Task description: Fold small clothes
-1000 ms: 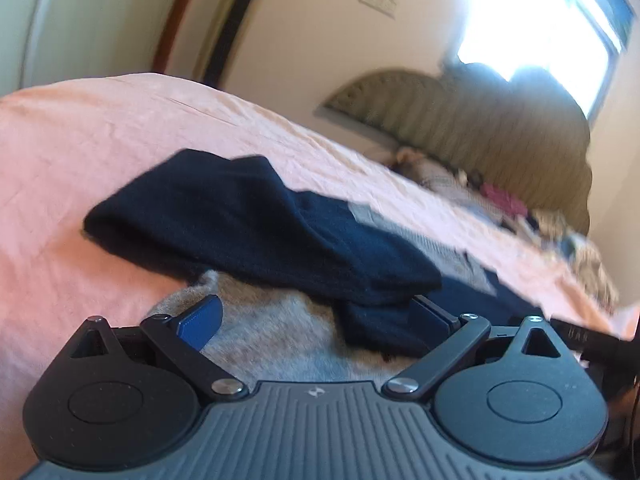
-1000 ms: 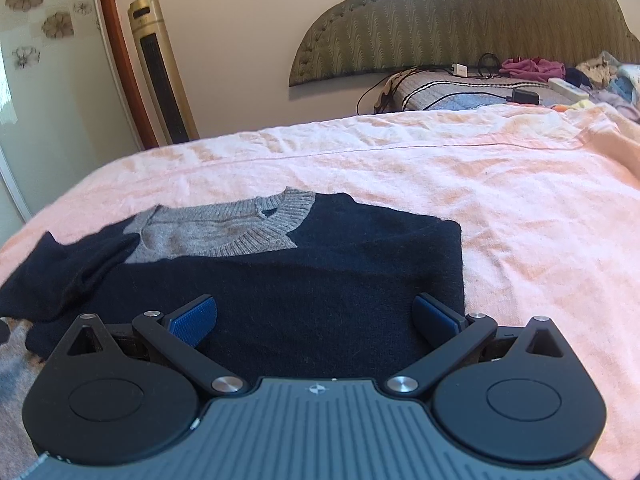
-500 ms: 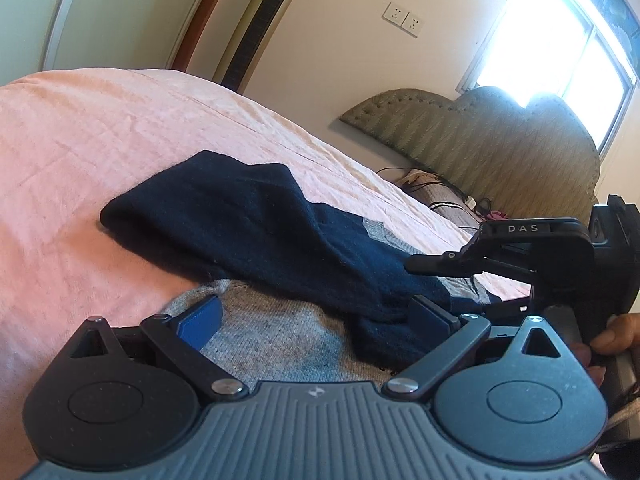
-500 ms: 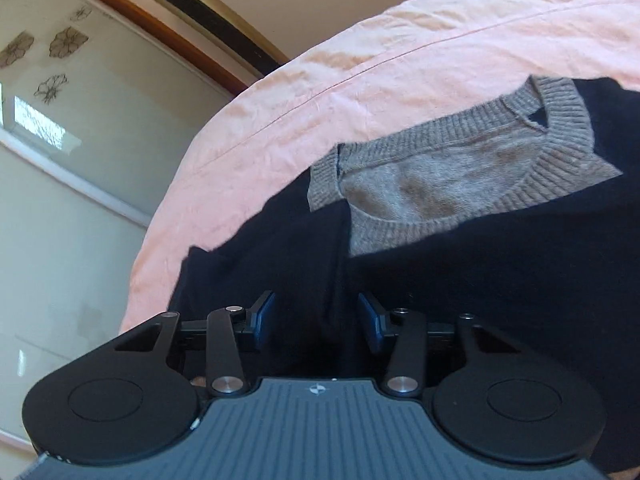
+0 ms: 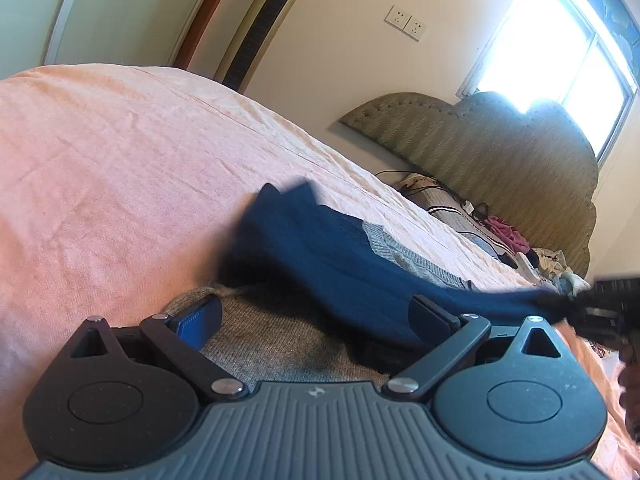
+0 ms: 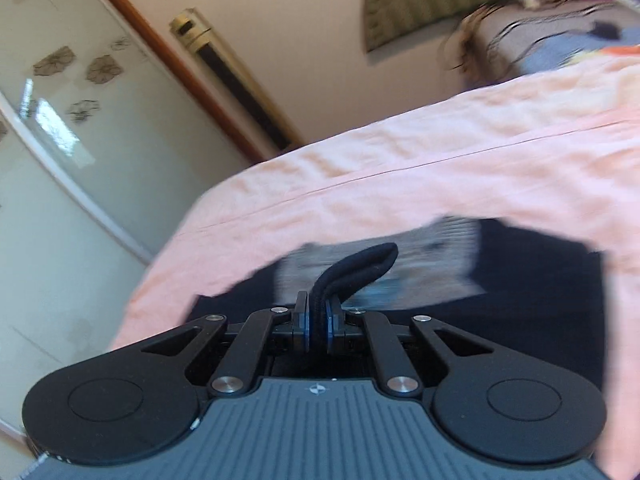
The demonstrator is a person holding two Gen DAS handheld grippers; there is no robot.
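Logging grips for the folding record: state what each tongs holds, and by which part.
Right tongs: shut on a pinched fold of the navy sweater's sleeve edge. Left tongs: open over the sweater, holding nothing.

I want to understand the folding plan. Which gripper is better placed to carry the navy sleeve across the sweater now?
The right gripper: it is shut on a fold of the navy sleeve. The left gripper is open over the grey hem, holding nothing.

Sweater (image 5: 344,256) lies spread on bed (image 5: 120,168), headboard (image 5: 500,148) behind. One fold is pinched in right tongs (image 6: 317,316); left tongs (image 5: 316,316) straddle its near edge.
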